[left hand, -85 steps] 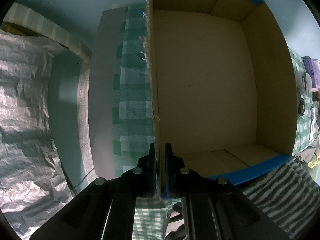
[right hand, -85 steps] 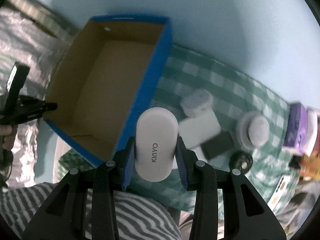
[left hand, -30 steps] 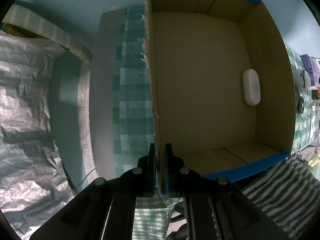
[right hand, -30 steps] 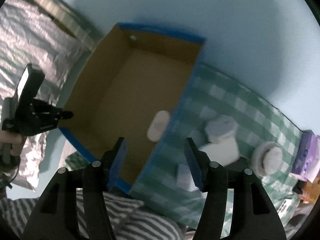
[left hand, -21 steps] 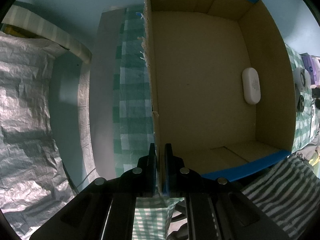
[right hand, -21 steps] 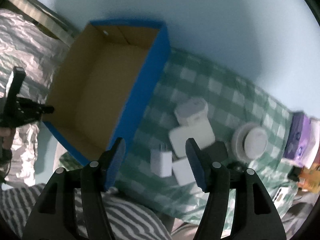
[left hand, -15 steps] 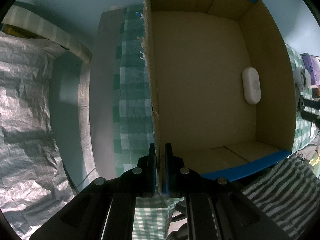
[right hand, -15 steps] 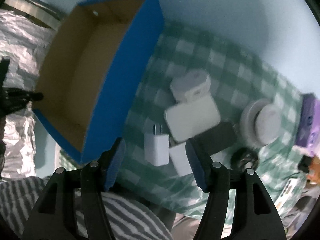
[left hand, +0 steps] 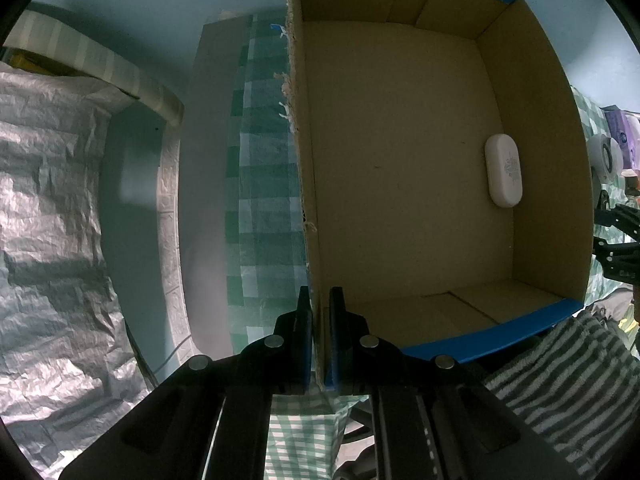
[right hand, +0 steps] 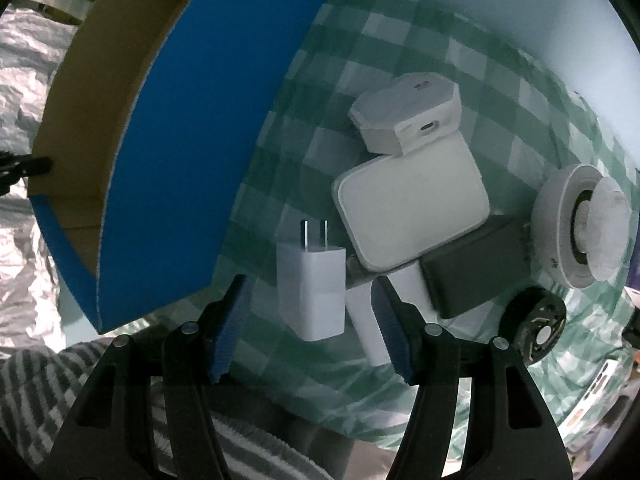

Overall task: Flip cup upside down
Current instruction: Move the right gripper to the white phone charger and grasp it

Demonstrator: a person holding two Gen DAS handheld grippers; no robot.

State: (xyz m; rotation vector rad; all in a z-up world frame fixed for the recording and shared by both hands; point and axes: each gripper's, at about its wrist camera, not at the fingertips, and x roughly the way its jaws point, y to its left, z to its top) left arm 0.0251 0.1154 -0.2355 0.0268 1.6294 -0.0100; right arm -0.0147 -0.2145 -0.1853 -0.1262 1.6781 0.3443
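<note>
No cup shows in either view. My left gripper (left hand: 320,300) points down and is shut on the left wall of an open cardboard box (left hand: 400,160) with blue outer sides. A white oval device (left hand: 503,170) lies on the box floor by the right wall. My right gripper (right hand: 308,286) is open and hangs low over a white plug charger (right hand: 310,256), which lies between its blue pads without touching them. That gripper also shows at the right edge of the left wrist view (left hand: 616,236).
On the green checked cloth (right hand: 280,160) right of the box lie a white square pad (right hand: 412,212), an octagonal white device (right hand: 408,116), a dark grey block (right hand: 472,268), a round white device (right hand: 576,224) and a black disc (right hand: 538,328). A striped sleeve (right hand: 120,400) fills the near side.
My right gripper has let go of the white oval device, which now lies in the box. It has since moved right and down over the charger. My left gripper has kept still.
</note>
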